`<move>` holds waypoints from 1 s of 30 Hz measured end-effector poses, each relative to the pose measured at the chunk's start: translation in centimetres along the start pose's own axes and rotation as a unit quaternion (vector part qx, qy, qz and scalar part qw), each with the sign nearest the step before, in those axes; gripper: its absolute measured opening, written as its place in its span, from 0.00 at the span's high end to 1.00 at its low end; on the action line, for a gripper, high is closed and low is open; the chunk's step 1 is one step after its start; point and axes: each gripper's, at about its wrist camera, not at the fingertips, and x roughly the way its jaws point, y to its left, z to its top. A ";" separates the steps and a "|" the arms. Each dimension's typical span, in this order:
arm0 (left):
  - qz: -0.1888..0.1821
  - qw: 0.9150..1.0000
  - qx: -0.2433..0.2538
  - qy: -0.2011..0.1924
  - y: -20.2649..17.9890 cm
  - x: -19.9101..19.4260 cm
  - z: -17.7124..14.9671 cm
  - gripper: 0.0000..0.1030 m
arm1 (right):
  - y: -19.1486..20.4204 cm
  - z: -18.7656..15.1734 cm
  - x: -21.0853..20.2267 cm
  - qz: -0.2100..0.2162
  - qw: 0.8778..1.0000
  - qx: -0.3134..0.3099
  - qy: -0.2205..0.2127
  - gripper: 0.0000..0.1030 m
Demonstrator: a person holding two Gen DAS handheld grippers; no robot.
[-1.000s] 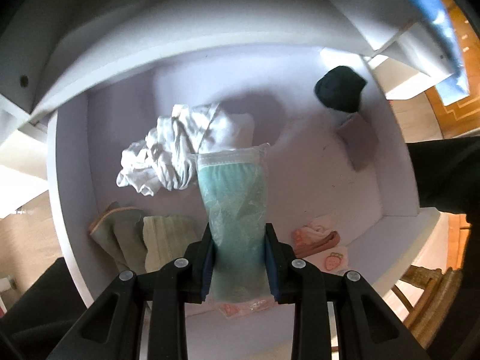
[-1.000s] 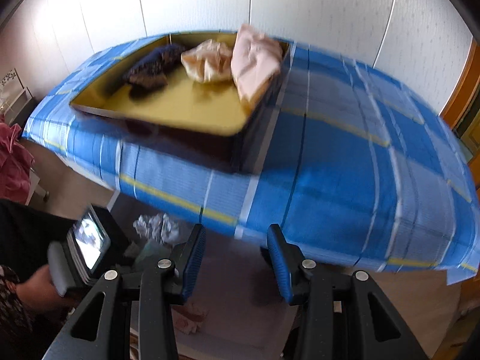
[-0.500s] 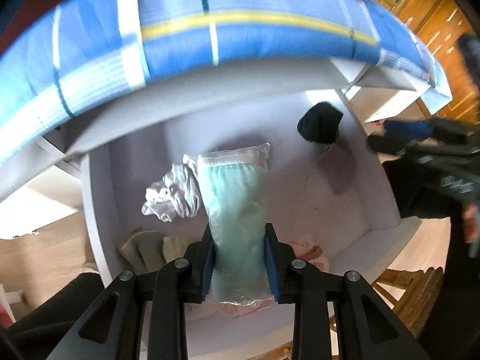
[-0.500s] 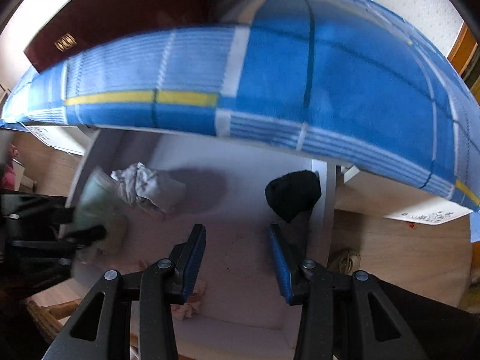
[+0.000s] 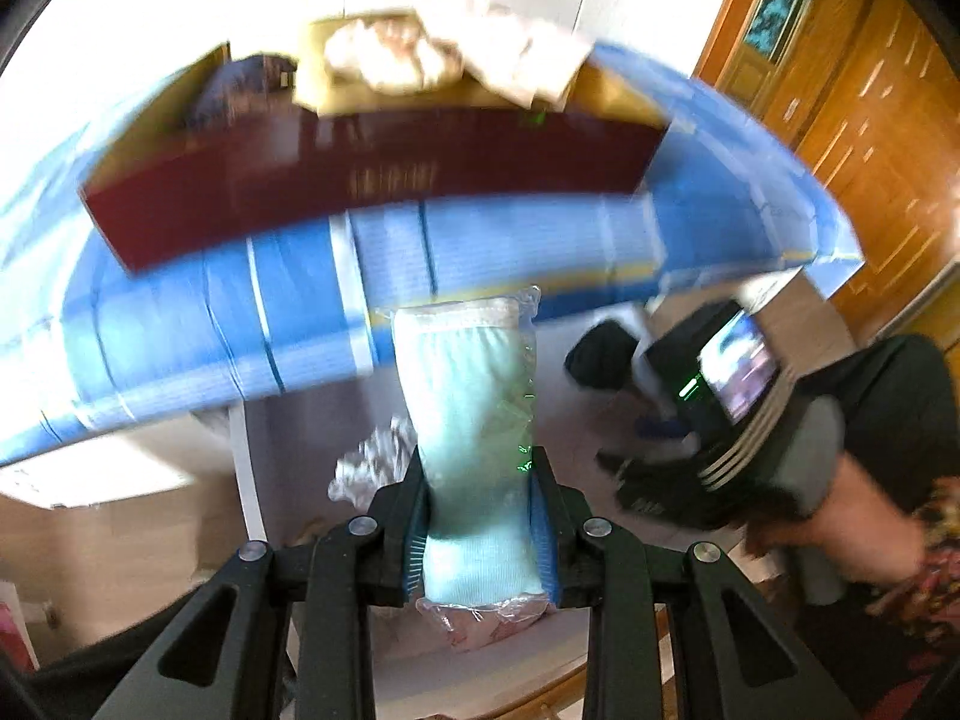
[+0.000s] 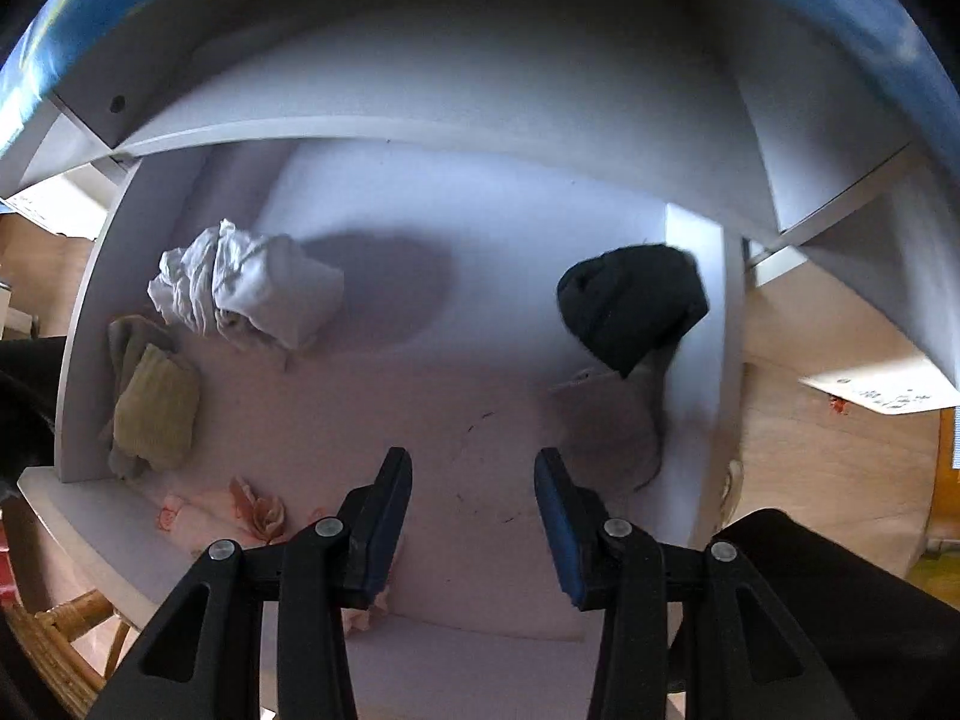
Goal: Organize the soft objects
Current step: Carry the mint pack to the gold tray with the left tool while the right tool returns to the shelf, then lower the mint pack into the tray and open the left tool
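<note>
Left wrist footage shows the left gripper (image 5: 480, 516) clamped on a mint-green cloth sealed in a clear plastic bag (image 5: 471, 414), which is held upright between the pads, in front of the blue checked tablecloth (image 5: 180, 330). Above it, a dark red tray (image 5: 372, 180) on the table is seen, already loaded with pale cloth items (image 5: 390, 54); the view is blurred. By the right wrist view, the right gripper (image 6: 474, 516) is shown with its fingers apart and nothing between them, aimed into the white drawer (image 6: 90, 312), where a crumpled white cloth (image 6: 246, 288), a folded olive towel (image 6: 156, 408), a black bundle (image 6: 630, 306) and a small pink item (image 6: 258, 510) are left. The transfer of the bagged cloth is judged to be in hand. Next, the bag would need to be raised over the tray's rim and let go inside, while the black bundle appears the nearest candidate for the empty gripper.
</note>
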 end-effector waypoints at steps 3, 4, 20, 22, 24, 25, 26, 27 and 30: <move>-0.009 1.000 0.002 -0.029 -0.4 -2.3 1.9 0.71 | 0.0 0.0 0.2 0.000 1.000 0.000 0.003 0.59; -0.013 0.999 0.001 -0.037 -0.4 -3.0 2.6 0.71 | 0.0 0.0 0.2 0.000 1.000 0.001 0.003 0.59; 0.033 0.999 -0.005 -0.042 2.7 -3.5 15.8 0.70 | 1.0 -0.4 2.4 0.011 0.999 -0.020 0.044 0.59; 0.035 0.999 -0.023 -0.028 3.7 -2.1 17.3 0.70 | 1.0 -0.5 2.5 0.018 0.999 -0.016 0.046 0.59; 0.041 0.998 -0.034 -0.020 4.4 -1.0 18.4 0.70 | 1.1 -0.6 2.5 0.023 0.999 -0.013 0.048 0.59; 0.044 0.998 -0.039 -0.015 4.7 -0.3 19.0 0.70 | 1.2 -0.7 2.5 0.027 0.998 -0.013 0.053 0.59; 0.050 0.998 -0.041 -0.012 4.9 0.2 19.6 0.70 | 1.2 -0.6 2.6 0.027 0.998 -0.014 0.055 0.59; 0.053 0.997 -0.046 -0.008 5.2 0.8 20.2 0.70 | 1.1 -0.6 2.5 0.025 0.998 -0.015 0.058 0.58; 0.060 0.996 -0.063 0.005 6.3 2.3 21.5 0.70 | 1.4 -0.8 2.8 0.027 0.997 -0.019 0.070 0.58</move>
